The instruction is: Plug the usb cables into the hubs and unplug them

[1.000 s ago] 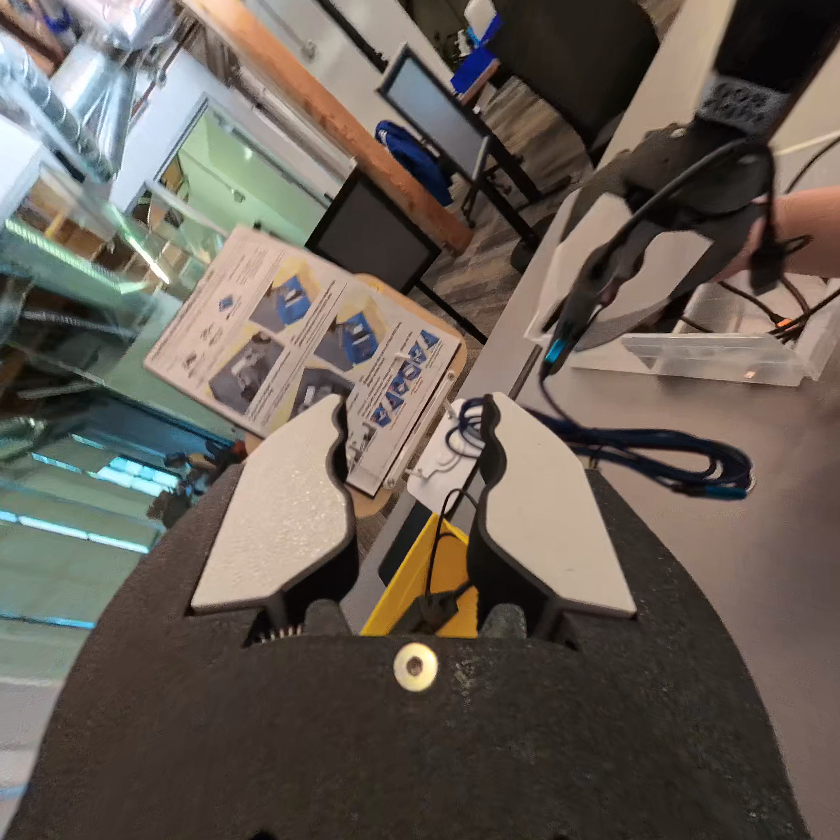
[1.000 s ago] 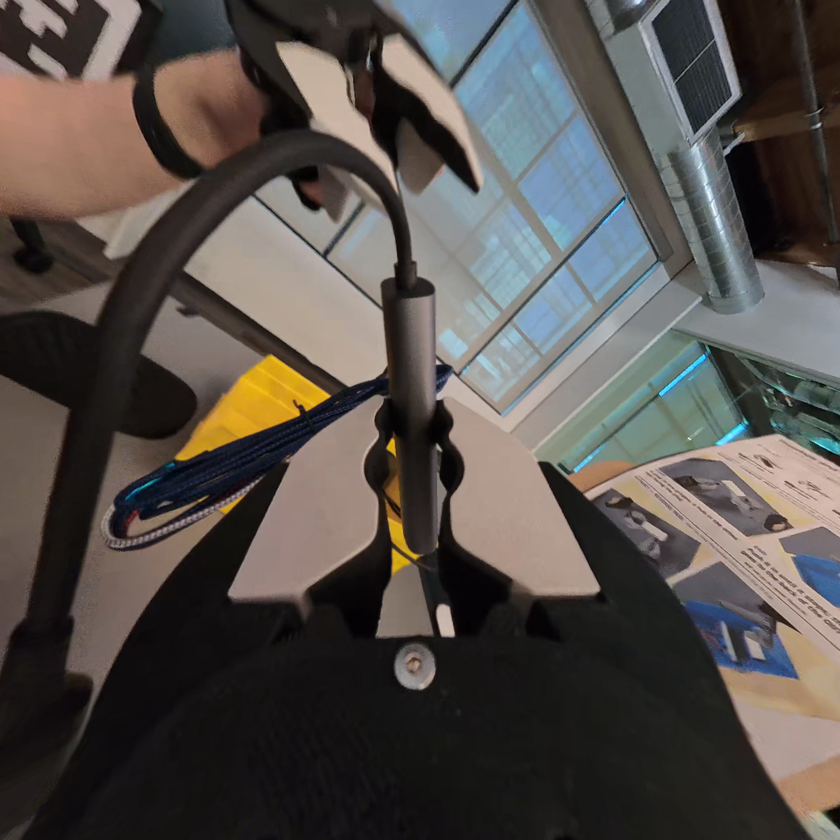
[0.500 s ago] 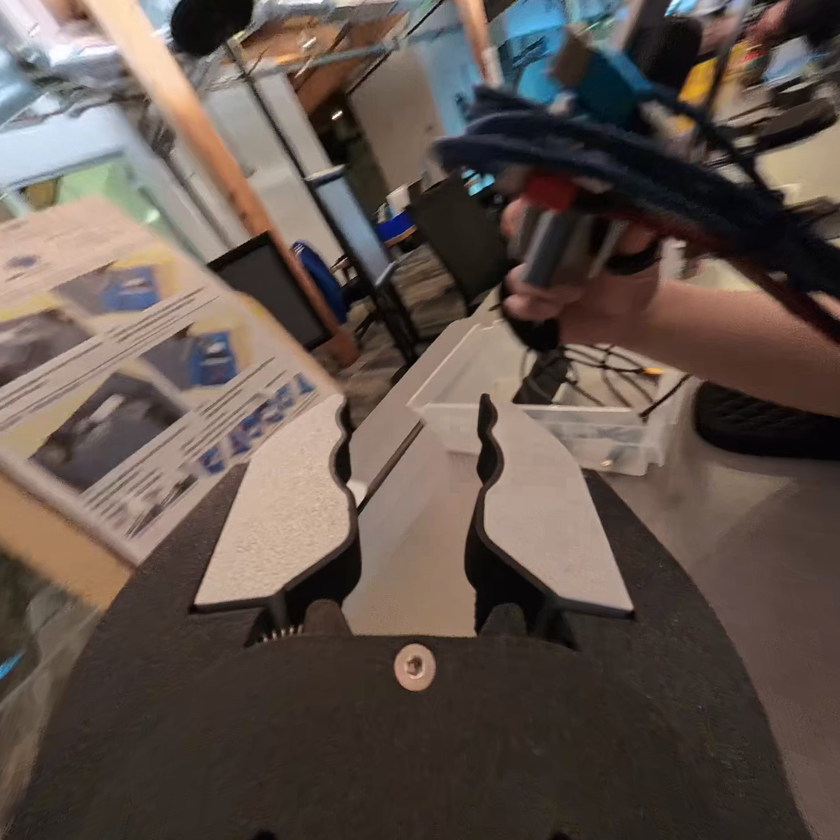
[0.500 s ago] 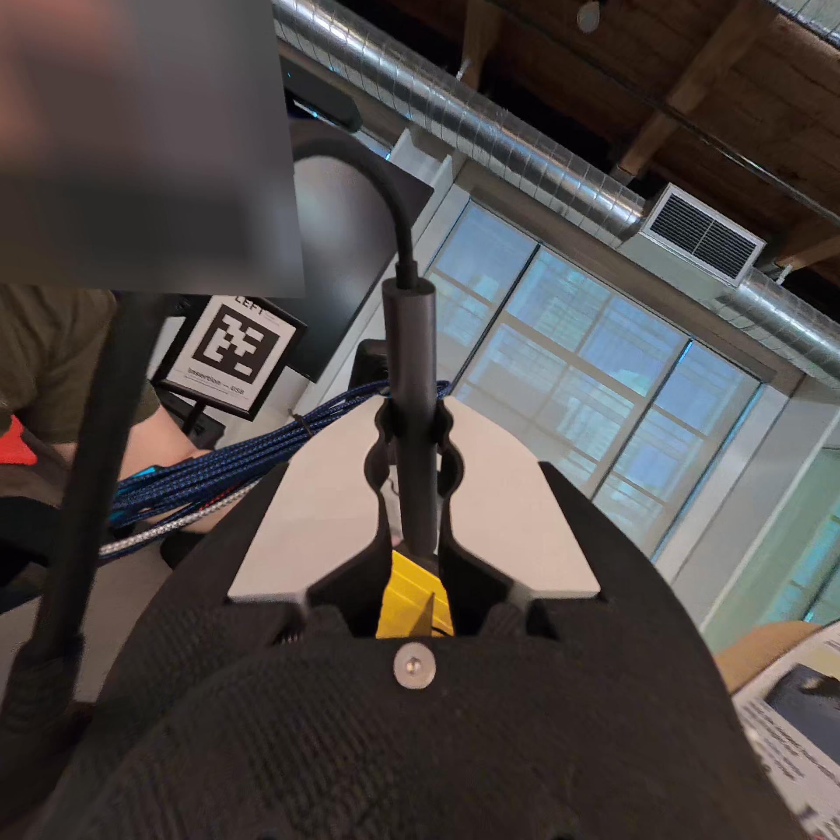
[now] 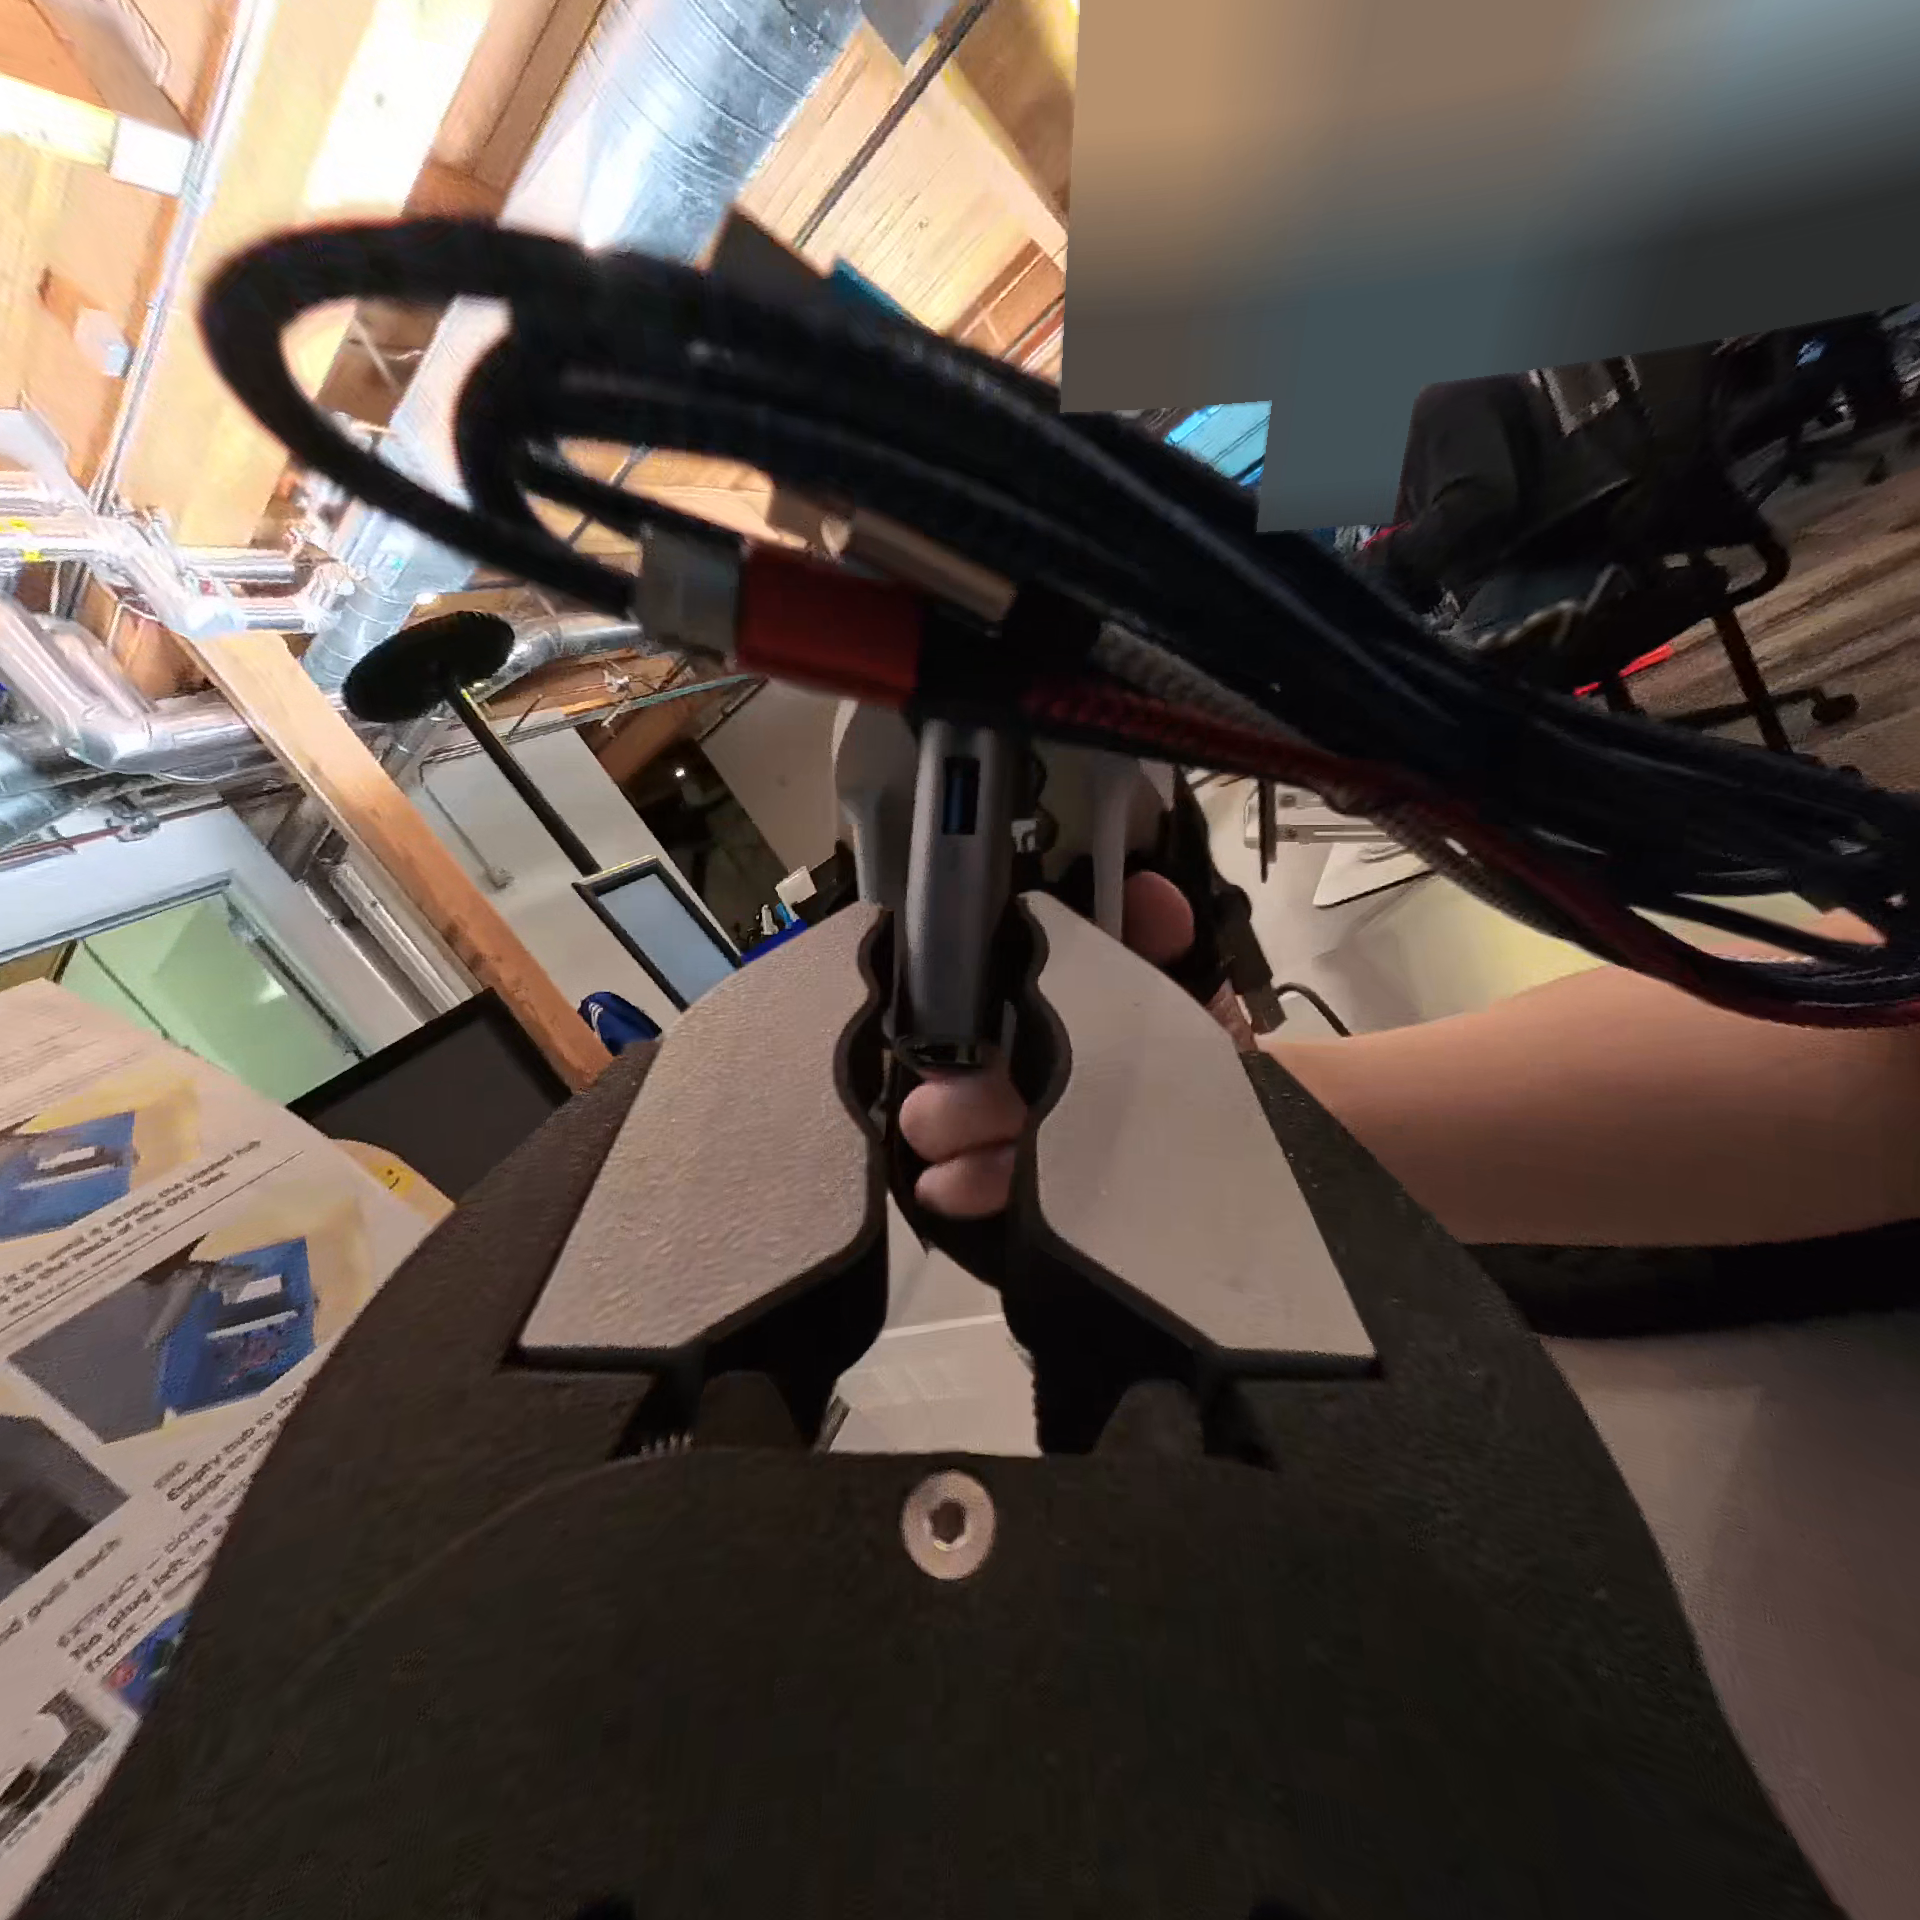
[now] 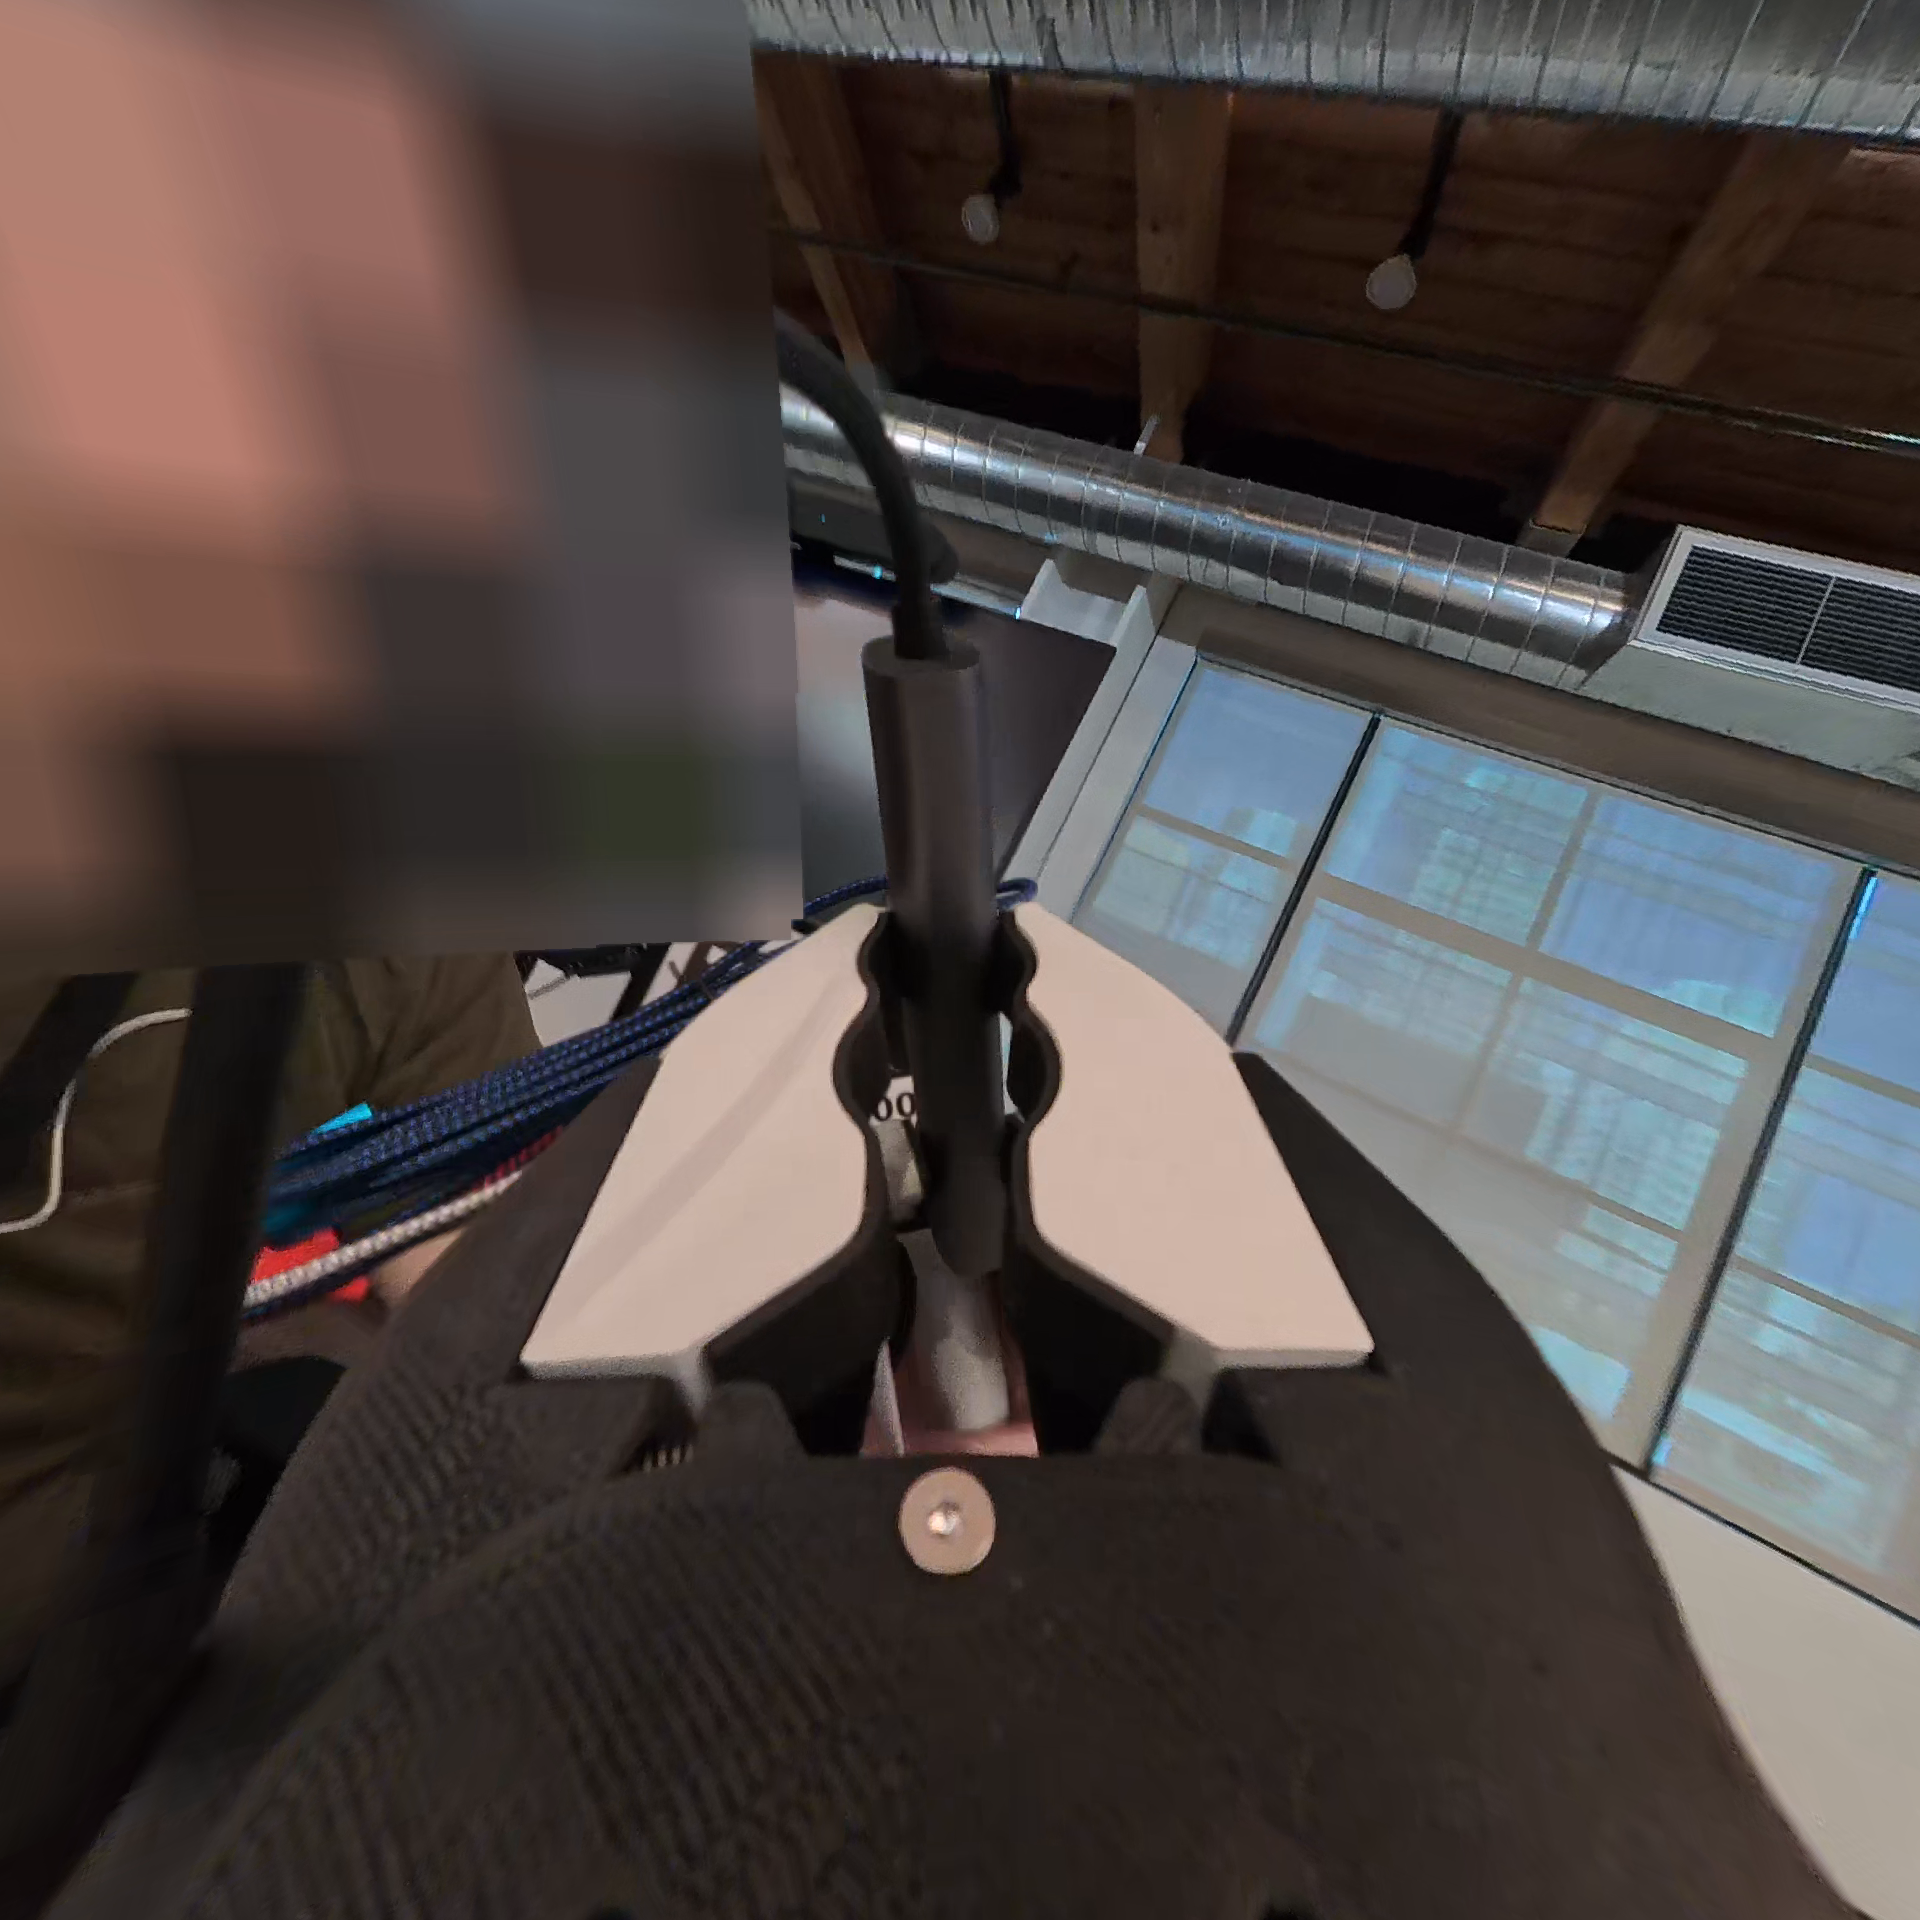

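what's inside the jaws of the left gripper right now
The end of a slim grey hub stands between the left gripper jaws. Behind it, a hand shows. Whether the jaws actually touch the hub is hidden.

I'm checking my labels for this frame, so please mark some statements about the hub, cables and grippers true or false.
1. The right gripper is shut on the grey USB hub. True.
2. The braided cable bundle lies flat on a table. False: it hangs in the air above the hub.
3. A blue USB port shows on the hub's side. True.
4. The red USB connector sits in that port. False: it is loose in the bundle, and the port is empty.
5. The left gripper is wide open and holds nothing. False: its jaws close on the hub's end.
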Action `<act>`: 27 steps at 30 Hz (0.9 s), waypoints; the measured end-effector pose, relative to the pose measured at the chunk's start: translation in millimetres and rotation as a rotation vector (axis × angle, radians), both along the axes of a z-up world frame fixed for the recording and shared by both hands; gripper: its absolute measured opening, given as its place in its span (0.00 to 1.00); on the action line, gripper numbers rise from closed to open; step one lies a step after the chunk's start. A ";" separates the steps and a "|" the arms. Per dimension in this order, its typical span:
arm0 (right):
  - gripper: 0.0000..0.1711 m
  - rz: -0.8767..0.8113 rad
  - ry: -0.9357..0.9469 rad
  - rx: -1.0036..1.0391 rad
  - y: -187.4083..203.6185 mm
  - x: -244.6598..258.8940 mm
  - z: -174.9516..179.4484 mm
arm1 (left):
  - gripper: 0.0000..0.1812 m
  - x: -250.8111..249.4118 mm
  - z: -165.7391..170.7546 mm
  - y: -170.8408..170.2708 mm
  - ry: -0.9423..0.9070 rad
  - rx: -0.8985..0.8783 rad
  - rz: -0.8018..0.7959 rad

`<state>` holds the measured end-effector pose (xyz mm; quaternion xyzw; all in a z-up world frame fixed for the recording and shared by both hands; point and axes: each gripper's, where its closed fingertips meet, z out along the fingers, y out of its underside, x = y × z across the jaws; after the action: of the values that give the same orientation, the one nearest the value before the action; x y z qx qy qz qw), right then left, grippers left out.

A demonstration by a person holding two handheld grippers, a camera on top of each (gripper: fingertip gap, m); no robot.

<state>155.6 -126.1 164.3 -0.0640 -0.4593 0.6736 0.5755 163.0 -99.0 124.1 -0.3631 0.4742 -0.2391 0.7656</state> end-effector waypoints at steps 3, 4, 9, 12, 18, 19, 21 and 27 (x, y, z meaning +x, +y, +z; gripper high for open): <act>0.11 0.057 0.033 -0.066 4.9 3.4 2.1 | 0.10 4.2 3.6 0.4 -0.011 0.039 0.012; 0.11 0.069 0.041 -0.082 7.1 4.8 2.2 | 0.10 5.3 5.8 0.5 -0.019 0.053 0.014; 0.12 0.017 -0.032 -0.098 19.9 -0.5 -2.3 | 0.09 0.0 4.6 8.4 0.013 0.001 0.032; 0.19 -0.135 -0.091 -0.125 43.6 -5.3 -4.1 | 0.09 -15.2 5.6 17.1 0.024 0.004 0.094; 0.25 -0.569 -0.331 -0.065 106.3 9.6 -21.4 | 0.09 -47.3 17.8 28.3 0.089 0.029 0.236; 0.25 -0.687 -0.378 -0.057 122.0 18.8 -24.6 | 0.09 -52.6 19.0 30.4 0.107 0.040 0.268; 0.23 -0.964 -0.445 -0.035 154.9 45.4 -27.7 | 0.09 -63.4 21.0 34.6 0.139 0.061 0.327; 0.23 -1.200 -0.508 0.282 130.5 50.2 -20.6 | 0.09 -82.3 6.9 58.2 0.319 0.133 0.550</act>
<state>205.8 4.4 143.7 -0.3892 -0.5489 0.1343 0.7274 80.7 -40.7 131.0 -0.4596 0.4868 0.0679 0.7397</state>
